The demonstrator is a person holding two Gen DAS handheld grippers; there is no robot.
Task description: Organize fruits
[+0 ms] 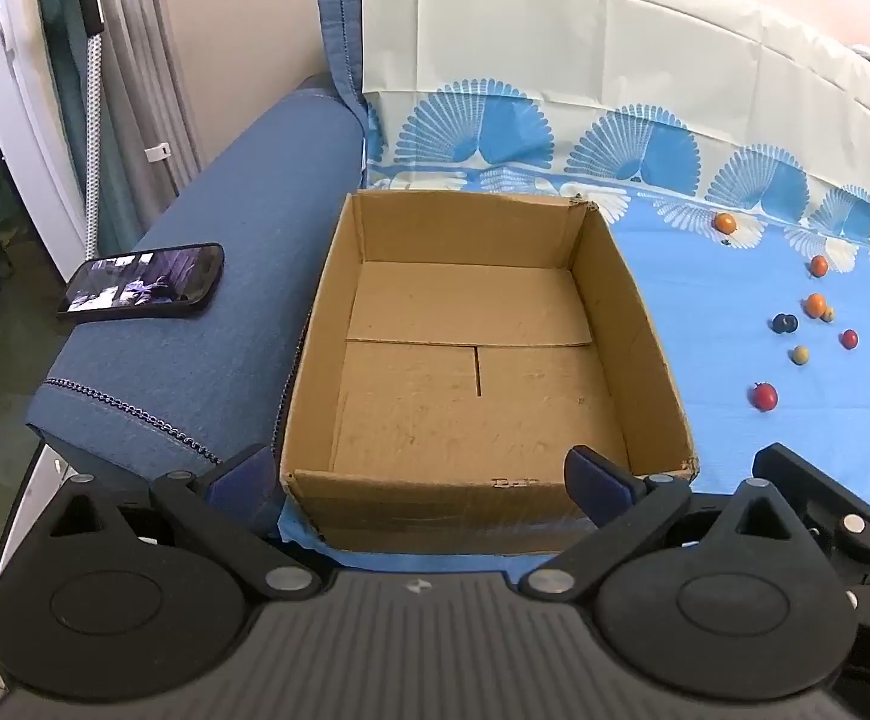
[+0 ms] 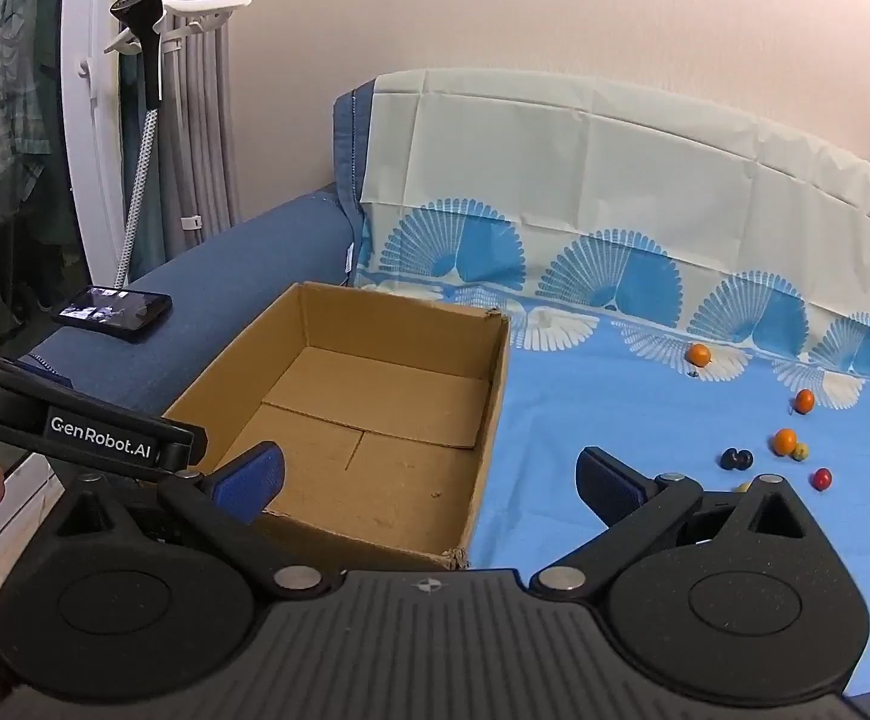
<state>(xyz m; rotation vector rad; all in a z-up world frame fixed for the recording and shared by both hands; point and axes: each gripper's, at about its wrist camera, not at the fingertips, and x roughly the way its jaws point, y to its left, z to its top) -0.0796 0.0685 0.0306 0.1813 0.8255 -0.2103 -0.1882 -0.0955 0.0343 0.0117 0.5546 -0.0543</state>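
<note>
An open, empty cardboard box (image 1: pixel 645 324) sits on a blue cloth; it also shows in the right wrist view (image 2: pixel 495 396). Several small fruits lie scattered to its right: orange ones (image 1: pixel 725 222) (image 2: pixel 785 441), a red one (image 1: pixel 764 396) (image 2: pixel 821 479), a dark pair (image 1: pixel 785 323) (image 2: pixel 736 459) and a pale one (image 1: pixel 800 354). My left gripper (image 1: pixel 417 480) is open and empty at the box's near wall. My right gripper (image 2: pixel 429 483) is open and empty over the box's near right corner.
A phone (image 1: pixel 141 290) (image 2: pixel 112 312) lies on the blue sofa arm (image 1: pixel 207 360) left of the box. The patterned cloth (image 2: pixel 615 228) climbs the sofa back. A steamer hose (image 2: pixel 135 204) and curtain stand at far left.
</note>
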